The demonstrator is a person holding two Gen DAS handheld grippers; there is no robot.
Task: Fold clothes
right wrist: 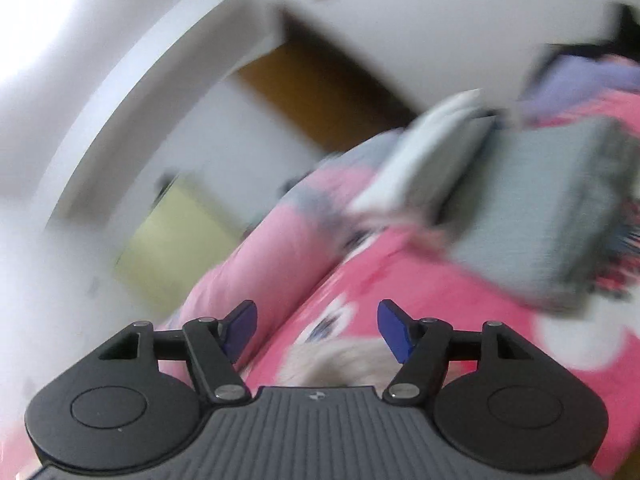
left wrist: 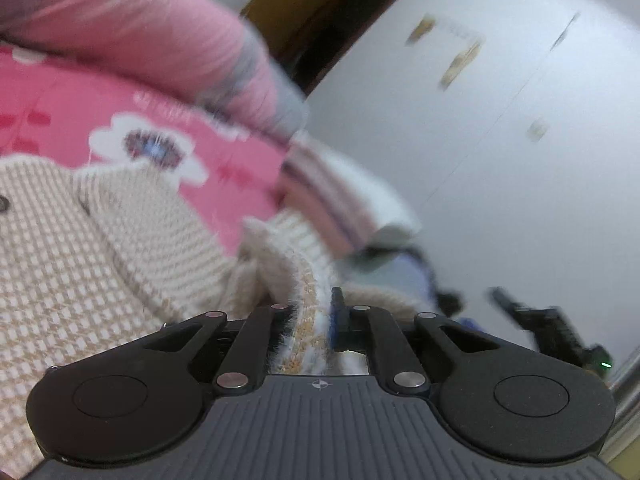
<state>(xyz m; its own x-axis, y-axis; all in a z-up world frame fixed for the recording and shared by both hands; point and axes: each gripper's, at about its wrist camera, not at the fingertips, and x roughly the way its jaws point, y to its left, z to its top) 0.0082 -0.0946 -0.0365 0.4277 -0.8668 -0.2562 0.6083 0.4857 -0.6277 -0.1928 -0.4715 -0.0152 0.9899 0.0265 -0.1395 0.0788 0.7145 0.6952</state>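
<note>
A cream and tan knitted sweater (left wrist: 92, 248) lies spread on a pink flowered bedsheet (left wrist: 120, 112) at the left of the left wrist view. My left gripper (left wrist: 316, 312) is shut on a bunched fold of that sweater, the knit pinched between its blue pads. In the right wrist view, my right gripper (right wrist: 316, 330) is open above the pink bedsheet (right wrist: 420, 296) with nothing between its blue fingers (right wrist: 394, 330). A blurred bit of the cream sweater (right wrist: 336, 364) shows just below its jaws. That view is tilted and motion-blurred.
A rolled pink and grey quilt (left wrist: 160, 36) lies at the back of the bed. Folded clothes, grey and white (right wrist: 520, 196), are stacked on the sheet, and a striped folded piece (left wrist: 340, 196) lies near the bed edge. White wardrobe doors (left wrist: 500, 120) stand beyond.
</note>
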